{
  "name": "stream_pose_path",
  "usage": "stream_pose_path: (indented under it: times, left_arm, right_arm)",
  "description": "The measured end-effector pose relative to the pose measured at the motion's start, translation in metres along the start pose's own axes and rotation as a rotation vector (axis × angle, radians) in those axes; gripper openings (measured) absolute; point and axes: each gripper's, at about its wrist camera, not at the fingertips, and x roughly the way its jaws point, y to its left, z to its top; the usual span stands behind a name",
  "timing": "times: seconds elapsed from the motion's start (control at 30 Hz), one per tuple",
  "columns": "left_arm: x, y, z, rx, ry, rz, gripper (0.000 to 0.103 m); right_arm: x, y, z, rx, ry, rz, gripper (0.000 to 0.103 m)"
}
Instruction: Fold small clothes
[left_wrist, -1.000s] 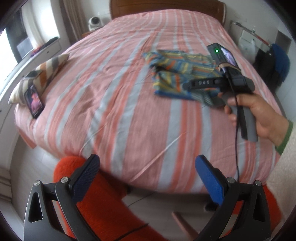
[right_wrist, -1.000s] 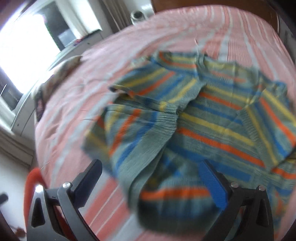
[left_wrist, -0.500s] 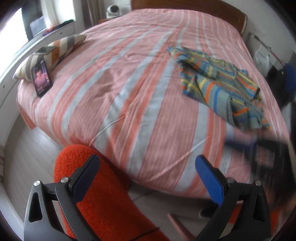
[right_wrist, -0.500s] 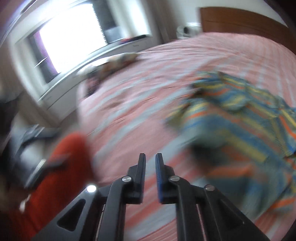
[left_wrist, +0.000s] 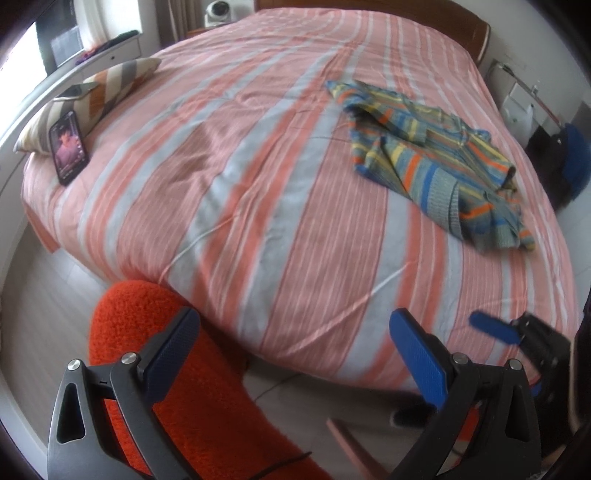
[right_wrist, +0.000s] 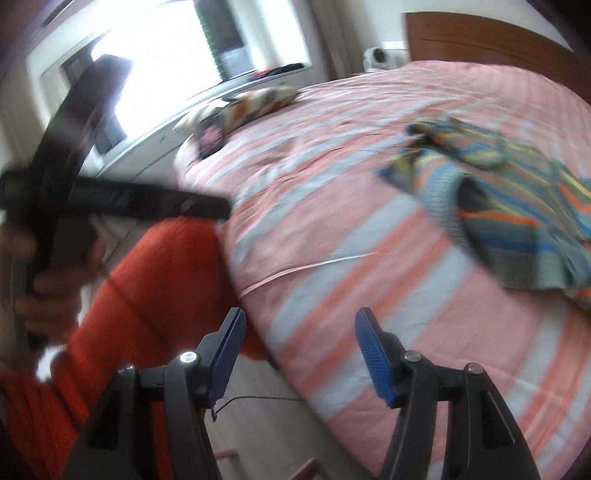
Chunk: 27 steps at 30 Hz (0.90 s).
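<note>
The right tool (right_wrist: 299, 350), a black two-finger frame with ribbed blue pads, stands released with nothing between its fingers; its jaws have just been reopening after snapping nearly closed half a second ago. It has pulled back from the striped knitted garment (right_wrist: 517, 218) it was right over a second ago, and now hangs off the near edge of the bed (right_wrist: 369, 258), above the floor.

The left tool (left_wrist: 291, 354), of the same build, is spread wide and empty, low over the person's fuzzy orange-red trouser leg (left_wrist: 155, 332) (it carries nothing either).

The garment, in blue, yellow, orange and grey-green bands, lies well apart from both tools on the right side of the pink-and-grey striped bedcover, bunched and only loosely doubled over, one ribbed hem turned up. A dark phone with a lit screen (left_wrist: 68, 147) leans against a chevron-patterned cushion (left_wrist: 92, 99) at the far left edge.

With both tools withdrawn and idle, I judge the folding either paused or considered done, though the bundle looks too rumpled for a tidy fold.
</note>
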Motion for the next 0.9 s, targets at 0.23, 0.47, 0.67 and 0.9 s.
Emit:
stream_pose_path:
  times: [0.23, 0.47, 0.67, 0.9]
  left_arm:
    - [0.007, -0.006, 0.000, 0.019, 0.020, -0.084, 0.102]
    - [0.025, -0.037, 0.038, 0.029, 0.051, -0.346, 0.102]
    - [0.050, -0.110, 0.092, 0.176, 0.052, -0.342, 0.102]
    - [0.111, -0.133, 0.098, 0.162, 0.066, -0.206, 0.008]
  right_arm:
    - [-0.019, -0.021, -0.016, 0.068, -0.010, -0.047, 0.063]
    - [-0.044, -0.032, -0.034, 0.080, -0.025, -0.117, 0.063]
    - [-0.055, -0.045, -0.040, 0.118, -0.056, -0.154, 0.063]
    - [-0.069, -0.050, -0.039, 0.130, -0.092, -0.176, 0.063]
